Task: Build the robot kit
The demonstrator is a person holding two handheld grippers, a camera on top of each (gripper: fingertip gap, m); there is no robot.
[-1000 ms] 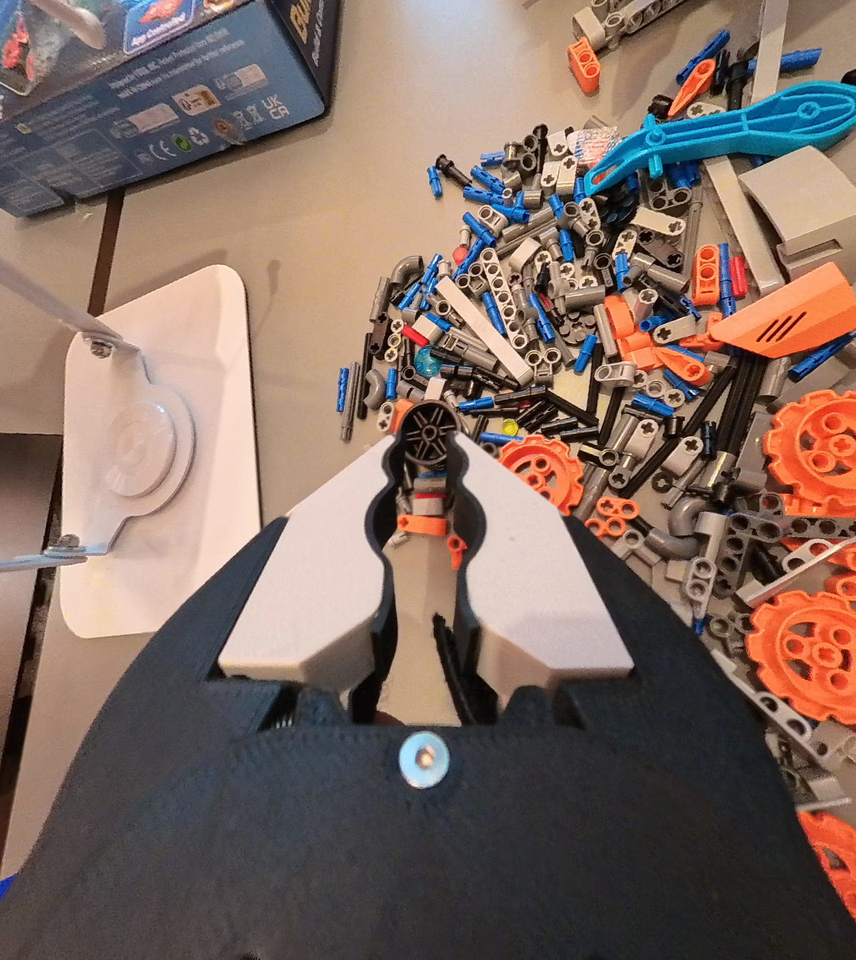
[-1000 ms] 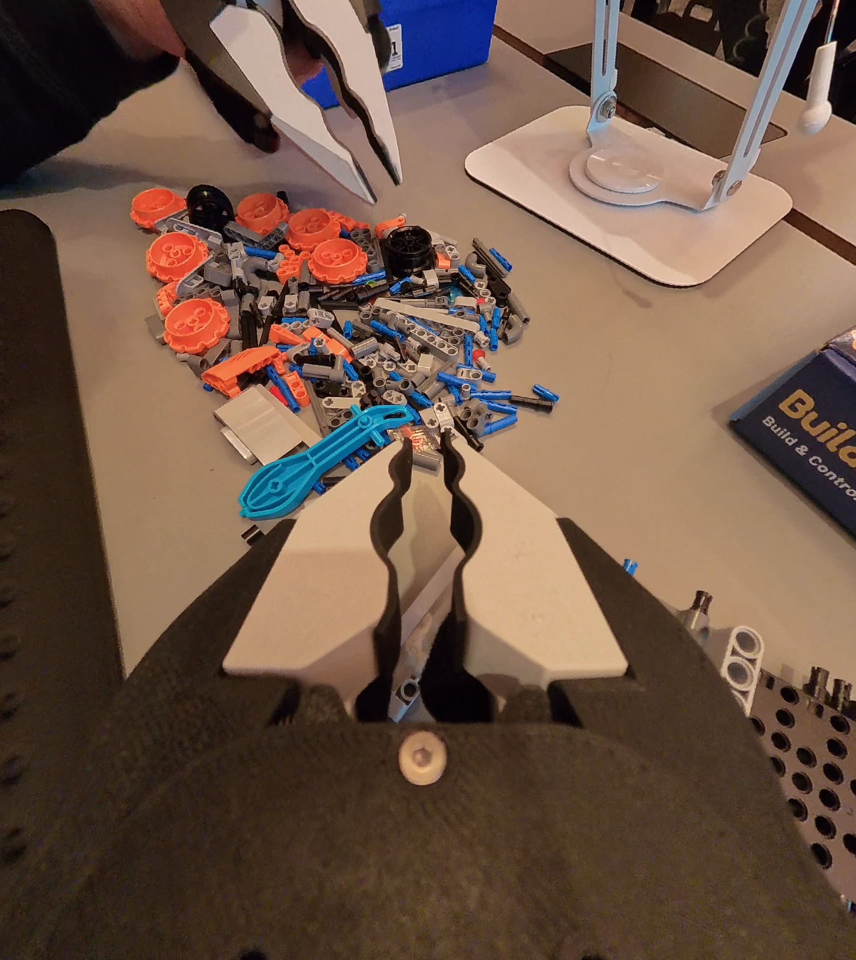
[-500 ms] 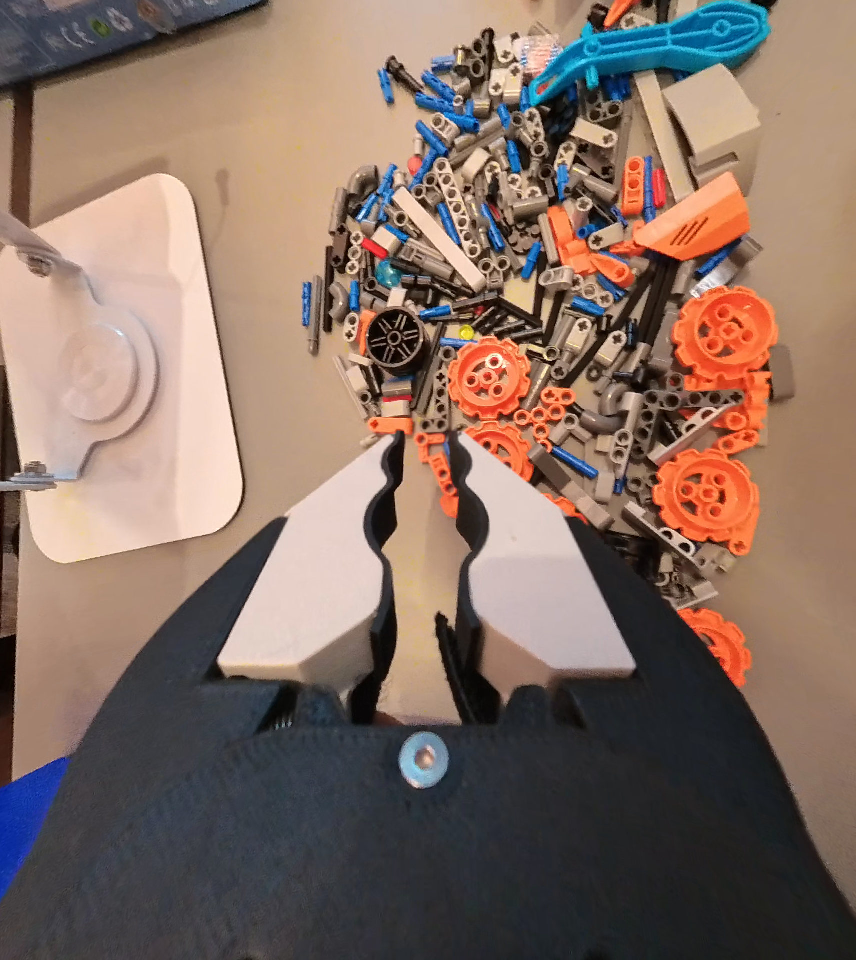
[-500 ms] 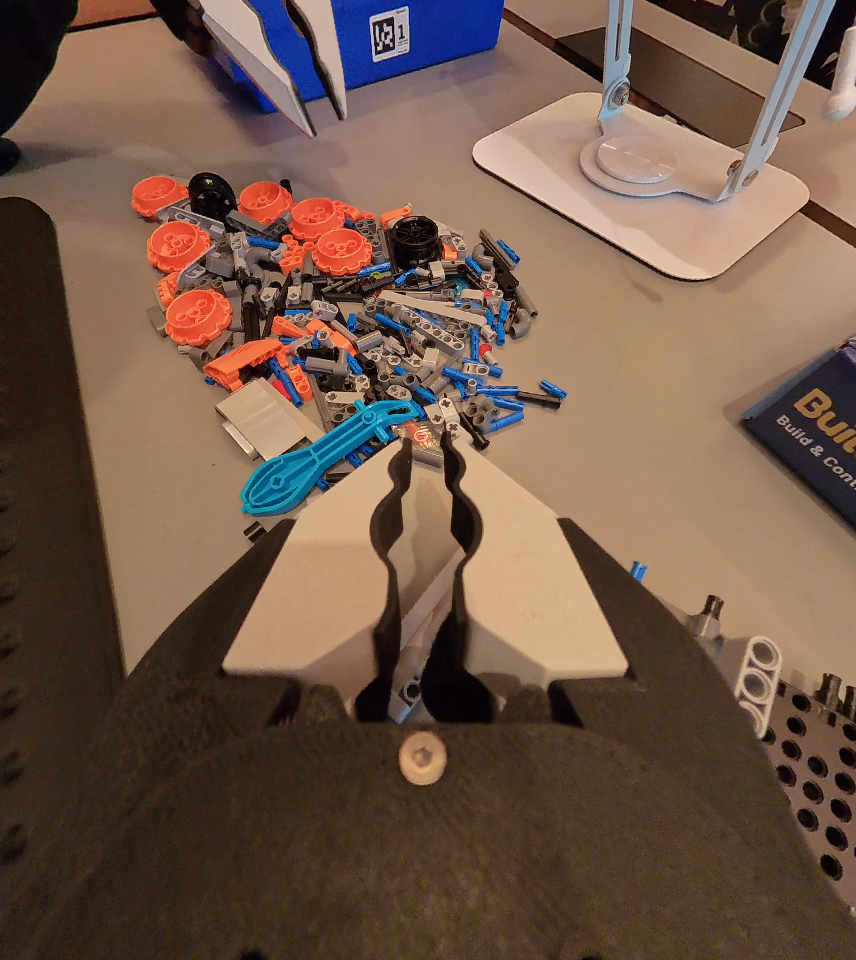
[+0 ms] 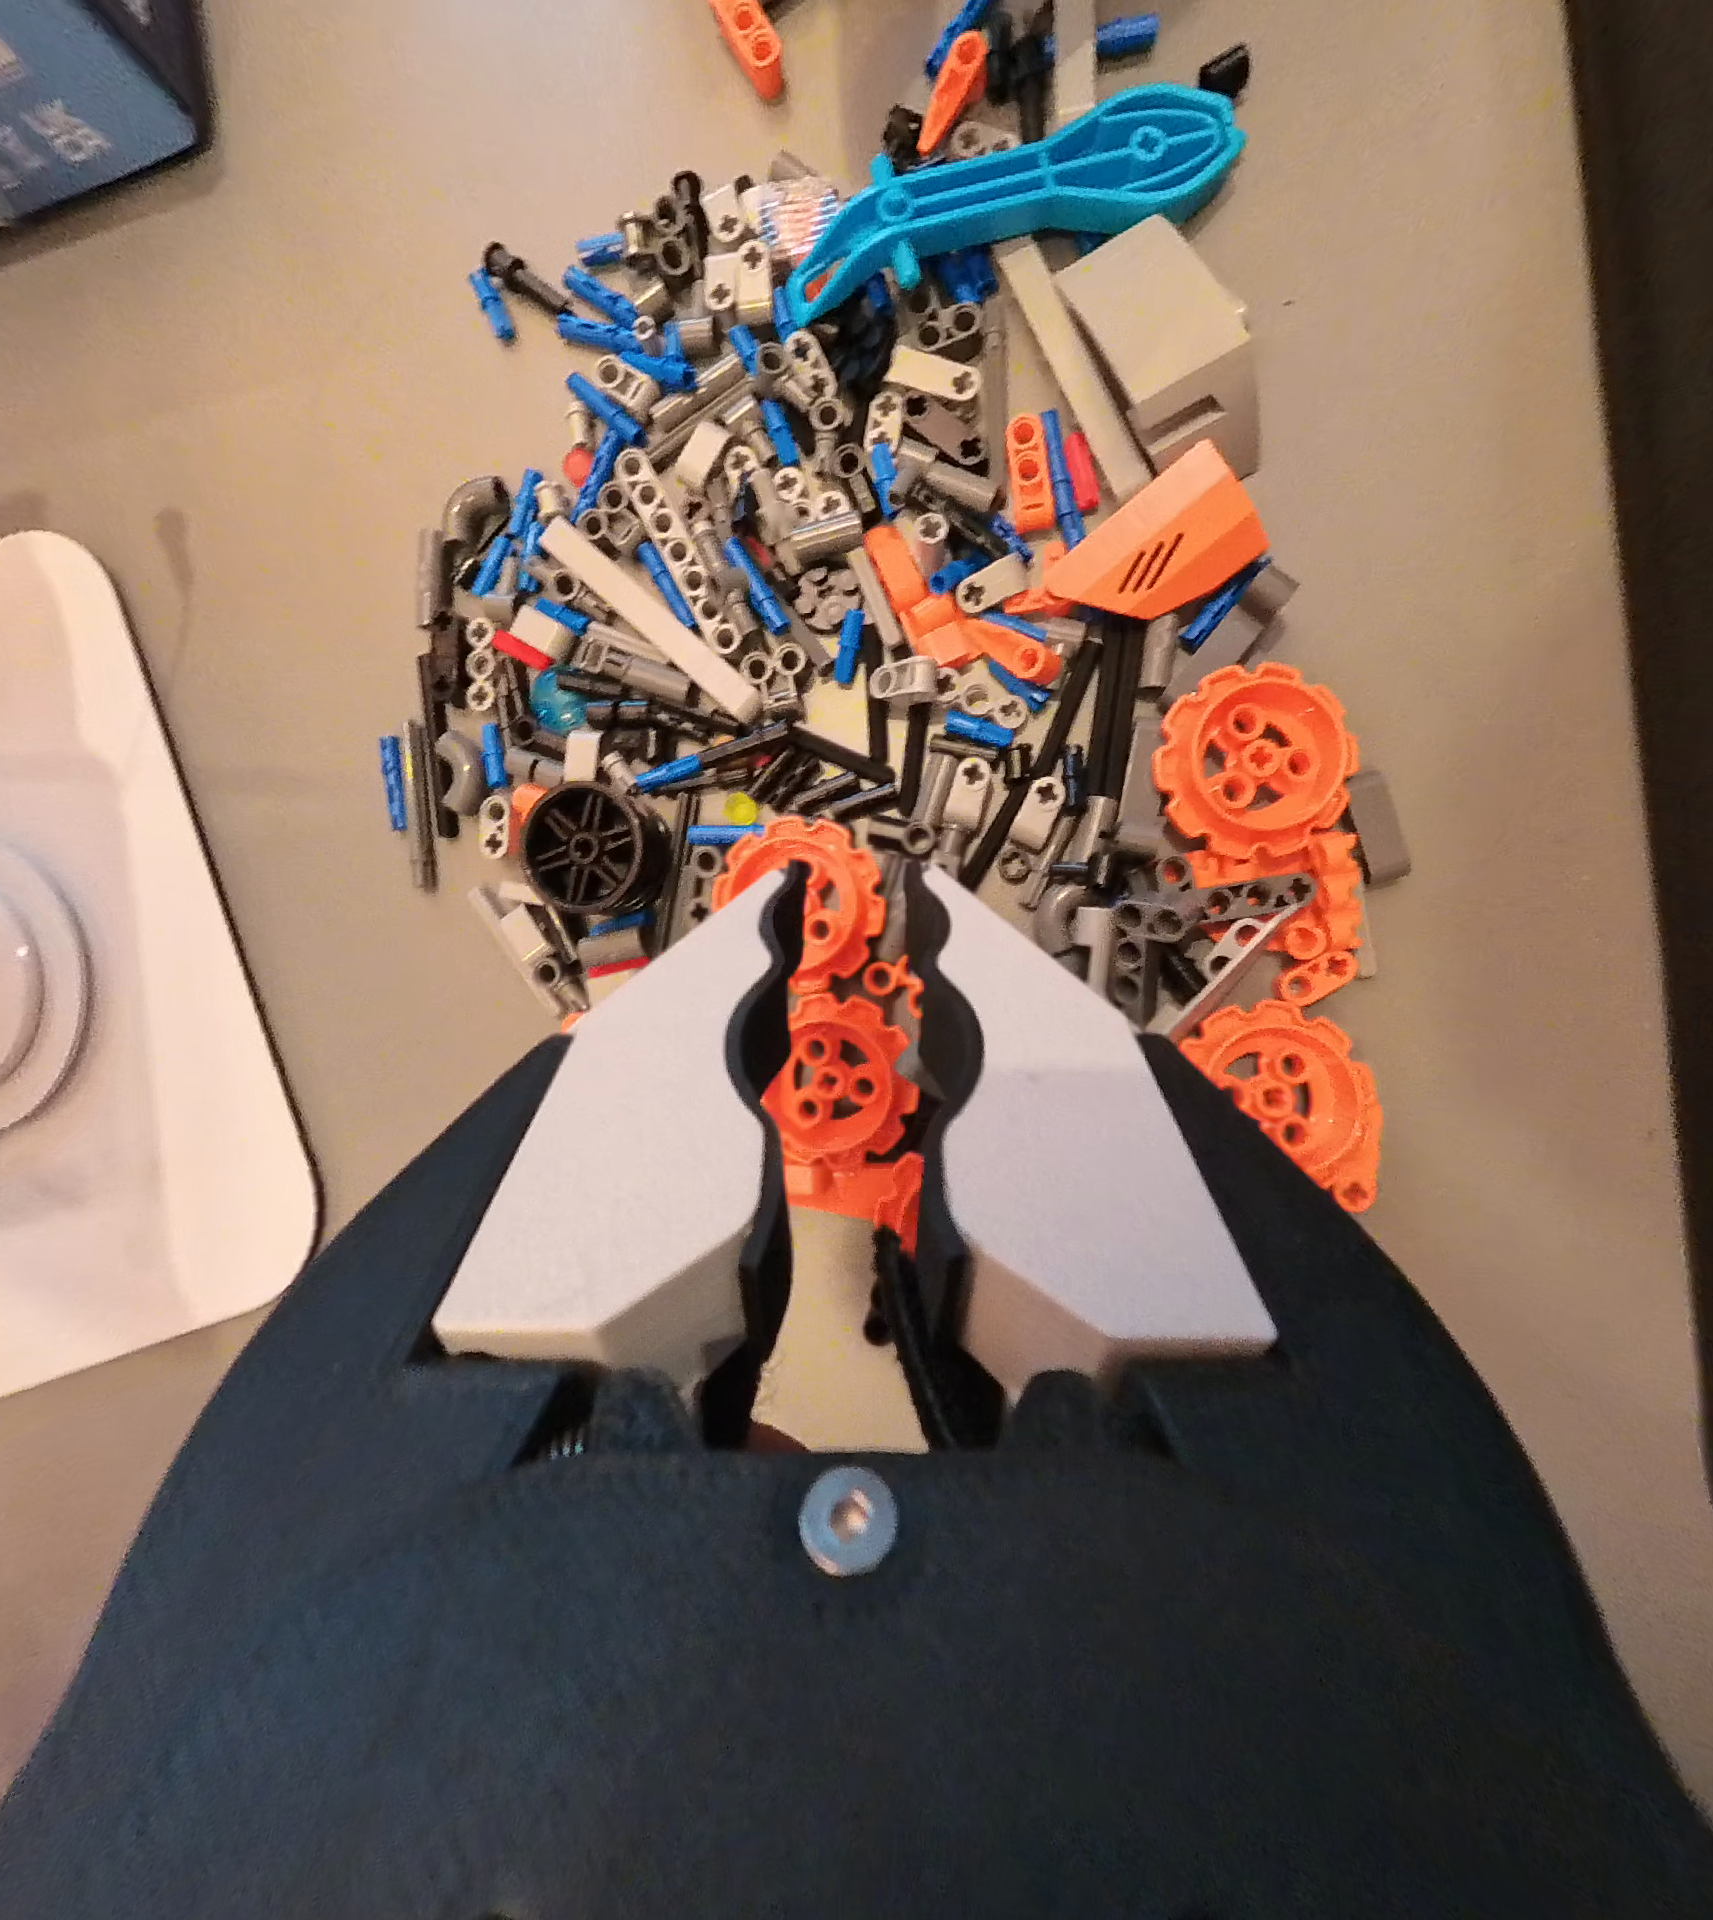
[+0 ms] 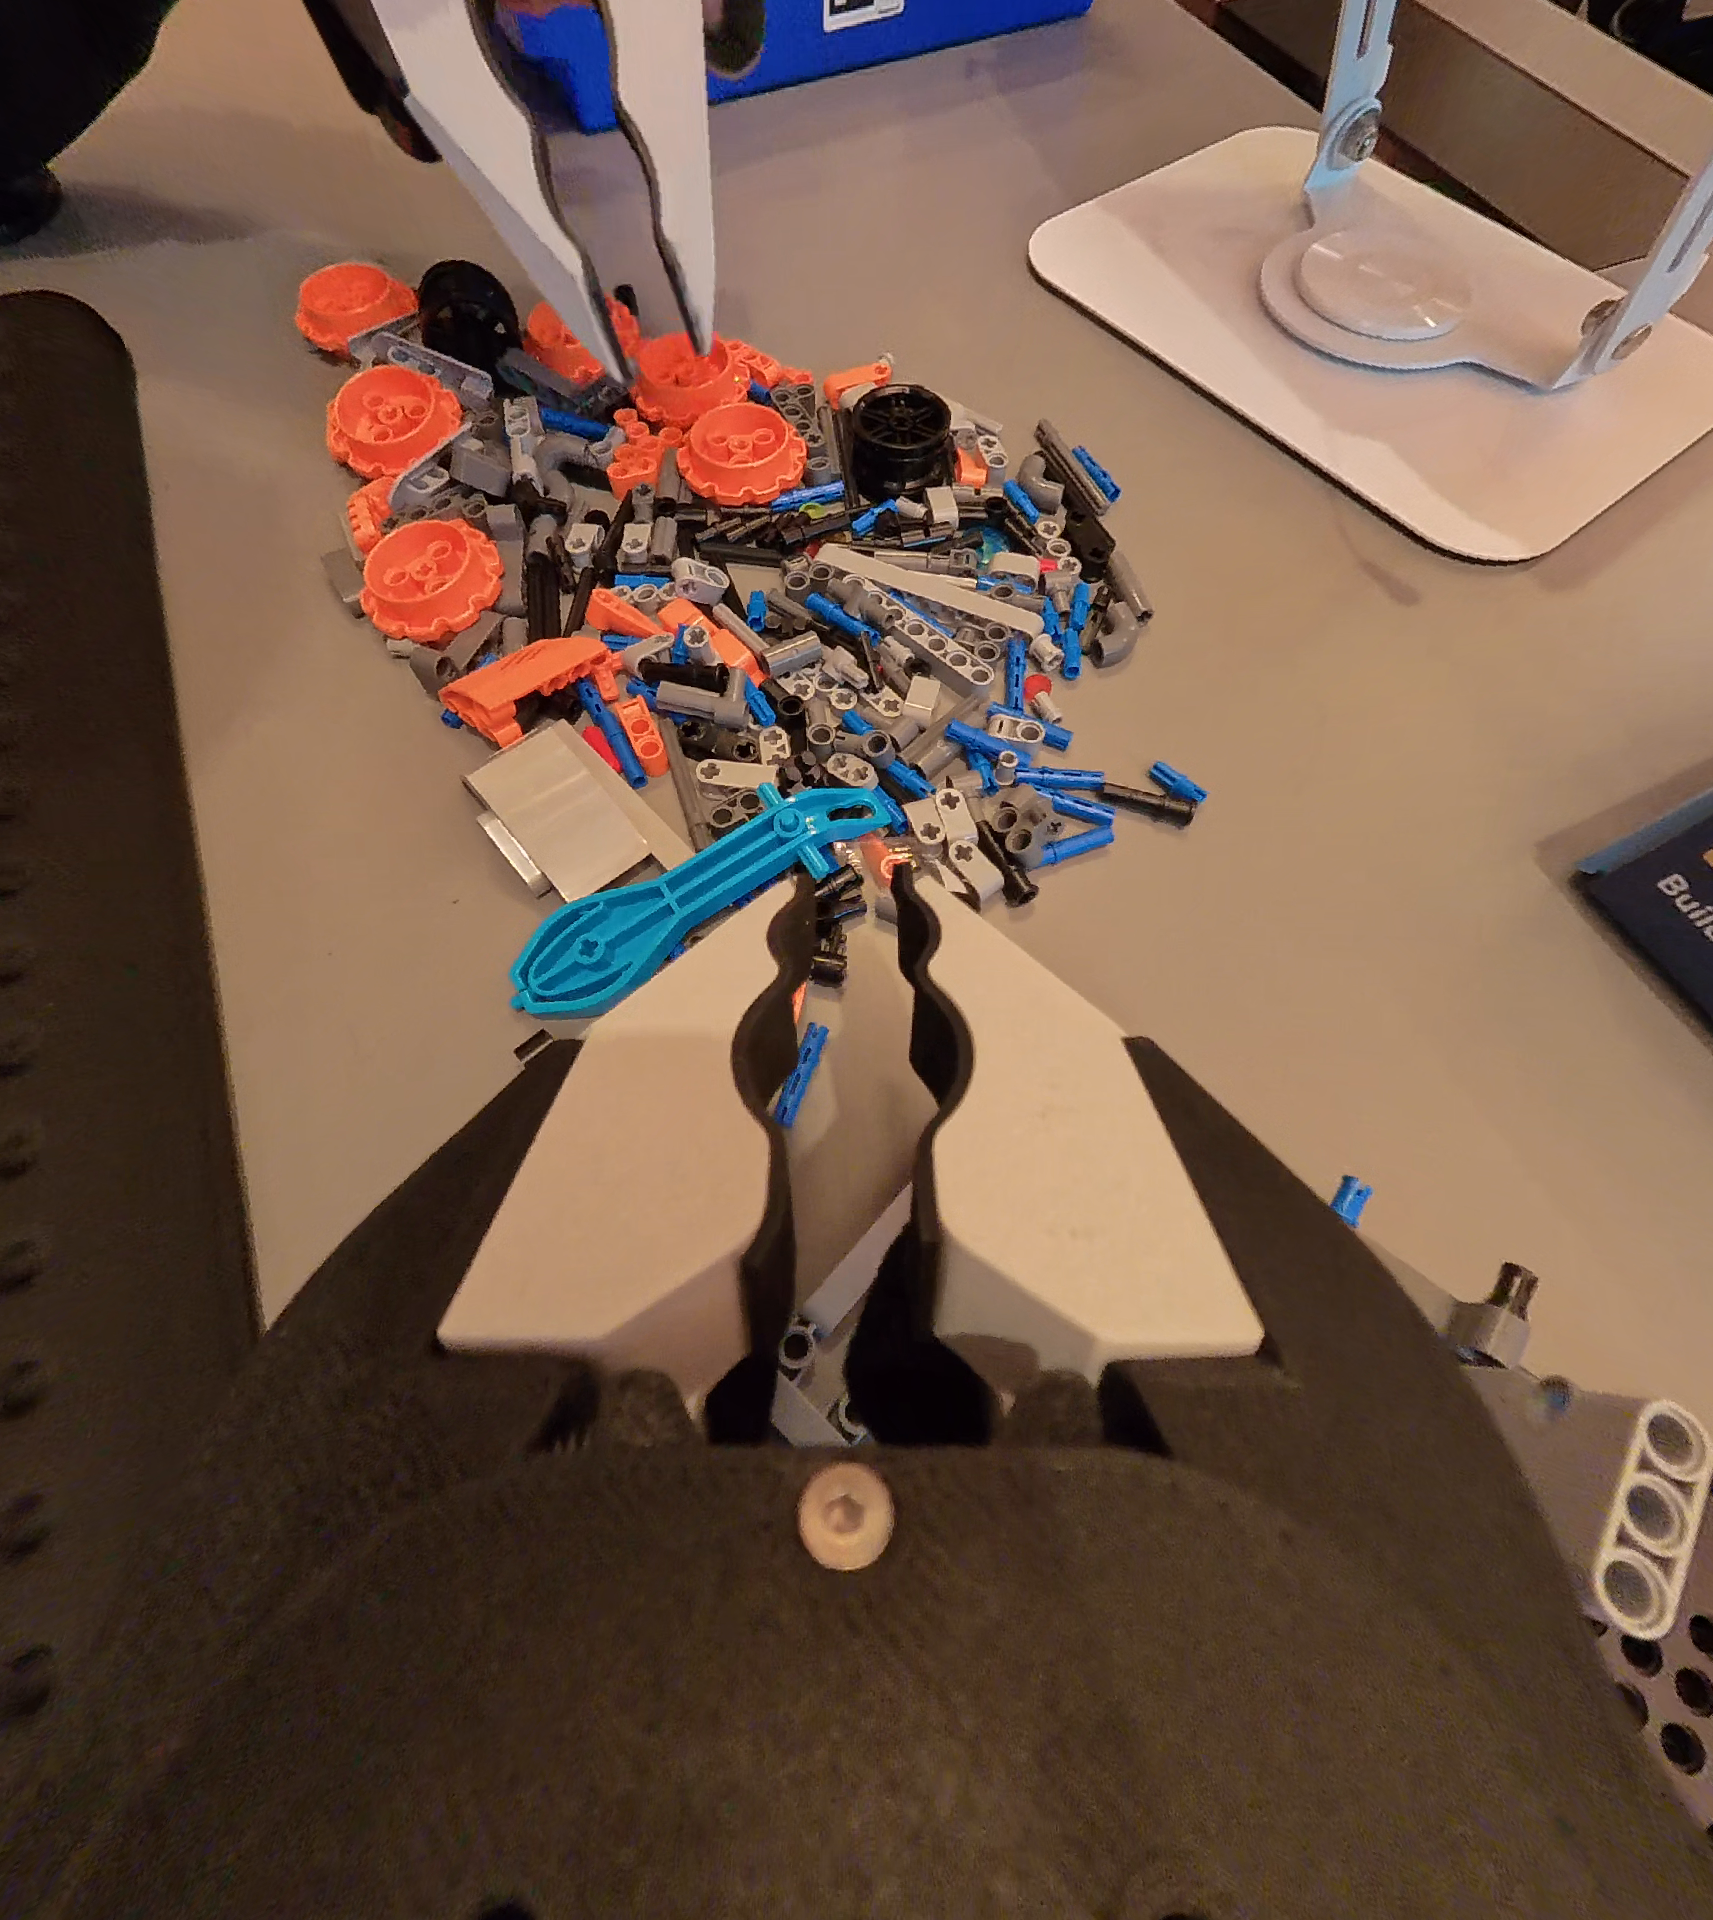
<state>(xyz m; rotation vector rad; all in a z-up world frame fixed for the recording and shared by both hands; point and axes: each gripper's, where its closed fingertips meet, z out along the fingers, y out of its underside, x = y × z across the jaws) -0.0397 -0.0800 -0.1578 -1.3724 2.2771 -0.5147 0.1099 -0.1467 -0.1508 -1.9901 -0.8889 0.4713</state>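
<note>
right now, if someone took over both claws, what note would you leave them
Left claw: open, empty, tips down astride an orange gear at the far edge of the parts pile.
Right claw: open, empty, at the pile's near edge beside the cyan tool.
Black wheel lies loose just left of the left claw.
Nothing gripped or lifted yet.

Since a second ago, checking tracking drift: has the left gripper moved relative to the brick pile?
Yes. In the right wrist view the left gripper has come down onto the pile, its tips straddling an orange gear wheel.
</note>
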